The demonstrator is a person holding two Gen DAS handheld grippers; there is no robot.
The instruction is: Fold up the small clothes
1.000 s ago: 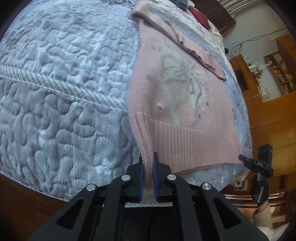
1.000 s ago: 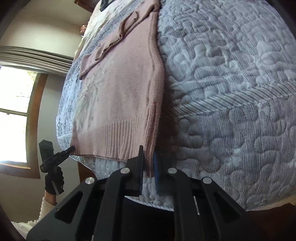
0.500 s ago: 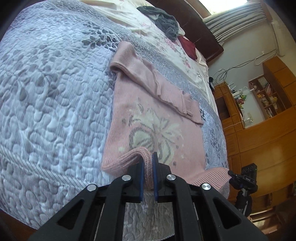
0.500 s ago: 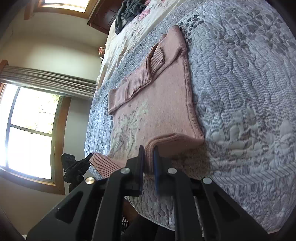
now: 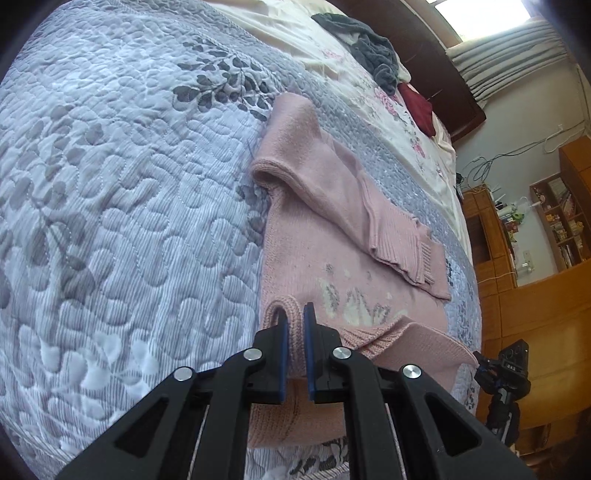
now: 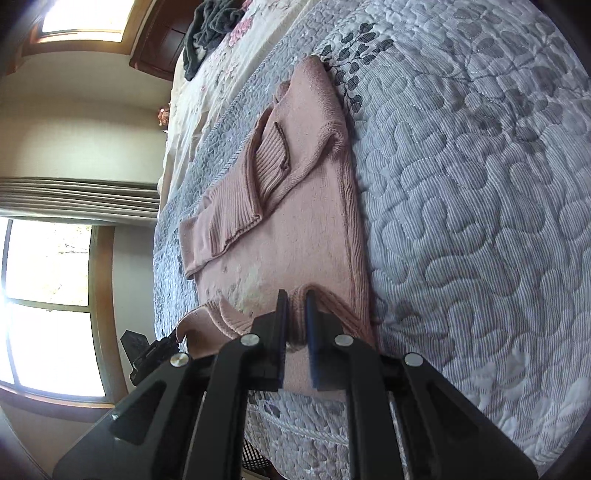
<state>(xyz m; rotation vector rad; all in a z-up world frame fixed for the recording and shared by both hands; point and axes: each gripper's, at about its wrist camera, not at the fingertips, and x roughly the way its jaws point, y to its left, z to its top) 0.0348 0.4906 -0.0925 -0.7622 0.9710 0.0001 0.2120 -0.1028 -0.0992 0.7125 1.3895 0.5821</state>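
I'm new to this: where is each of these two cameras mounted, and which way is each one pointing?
Left wrist view: sits on the left gripper, looking forward along its fingers over the pink sweater on the quilted bedspread, toward the headboard; the other gripper shows low at the right edge.
Right wrist view: sits on the right gripper, facing up the bed too, windows to its left; the other gripper shows low on the left.
Shared: the sweater, its hem pinched at both corners, the bedspread, and the dark clothes pile.

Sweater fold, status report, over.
Left tongs and right tongs both shut on the sweater hem. Hem lifted over the body, sleeves folded in. Nothing in the way.
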